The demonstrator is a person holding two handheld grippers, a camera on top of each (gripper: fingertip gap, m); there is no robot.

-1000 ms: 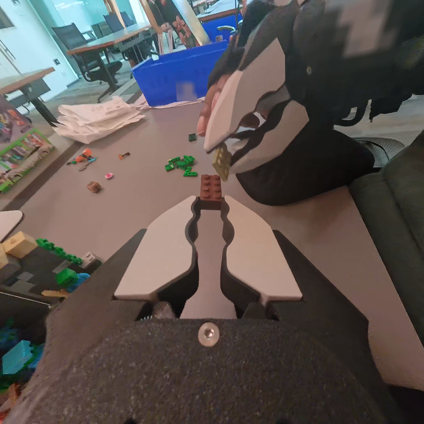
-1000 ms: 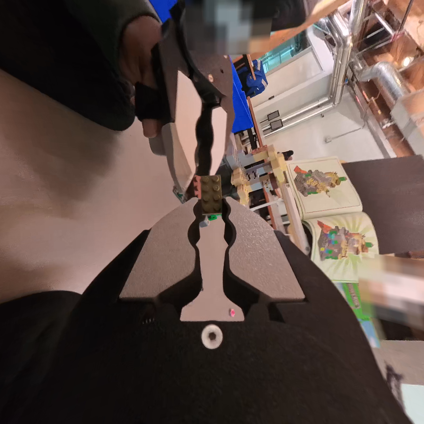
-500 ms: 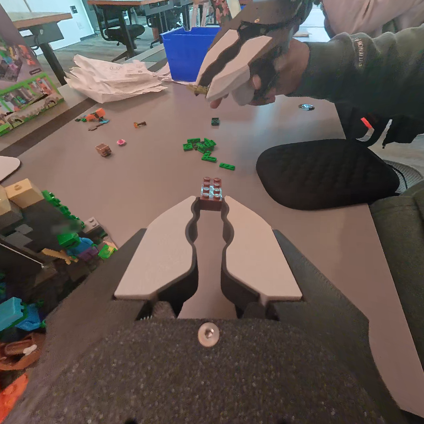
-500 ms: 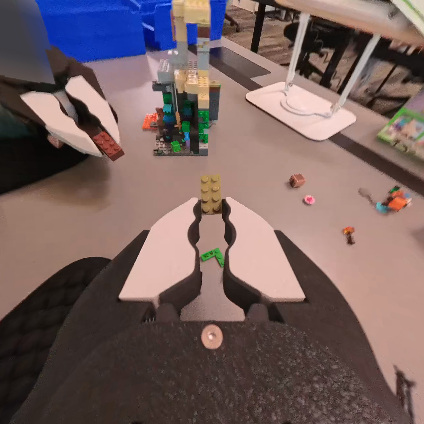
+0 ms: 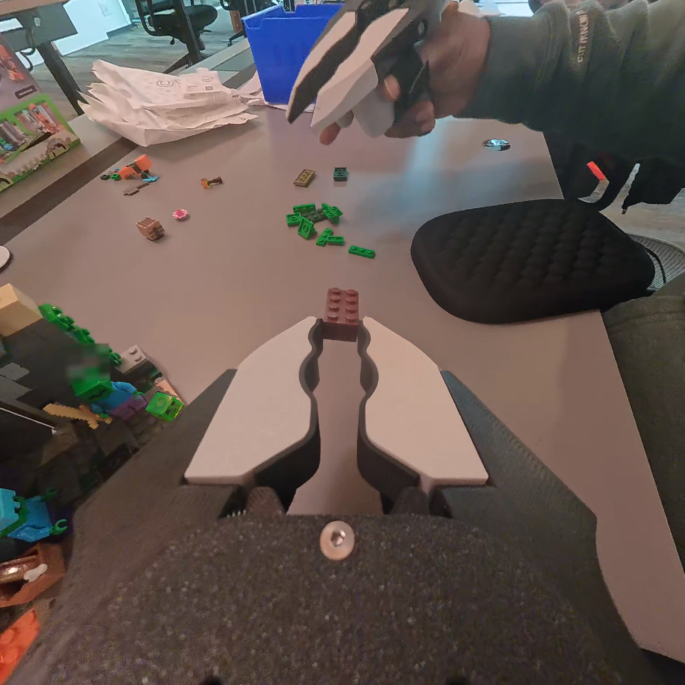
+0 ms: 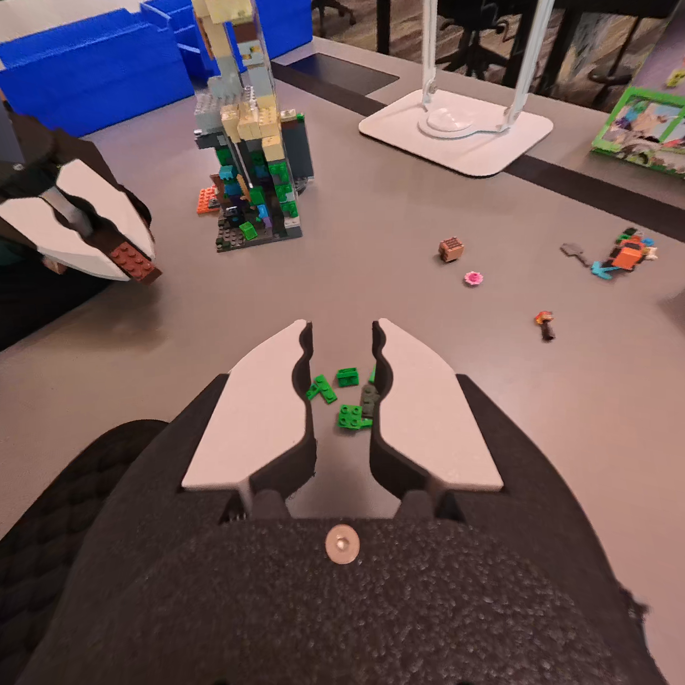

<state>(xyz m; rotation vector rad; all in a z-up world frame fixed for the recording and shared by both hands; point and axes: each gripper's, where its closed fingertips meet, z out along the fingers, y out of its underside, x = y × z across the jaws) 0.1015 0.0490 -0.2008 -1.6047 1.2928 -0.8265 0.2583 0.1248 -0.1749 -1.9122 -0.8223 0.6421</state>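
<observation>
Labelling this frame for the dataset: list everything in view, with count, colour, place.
reddish-brown studded 2x3 brick: 1, held at the left gripper's tips
small green flat plates: a loose cluster, mid-table, under the right gripper
olive flat plate: 1, lying beyond the green cluster
dark green small plate: 1, beside the olive one
brown cube piece: 1, right of centre
pink flower piece: 1, near the cube
tall multicolour brick tower: 1, far centre
blue plastic bin: at least 1, far edge
white lamp base: 1, far right
black quilted pad: 1, near edge
grey table: 1
left gripper: shut on the brick
right gripper: fingers apart, empty
</observation>
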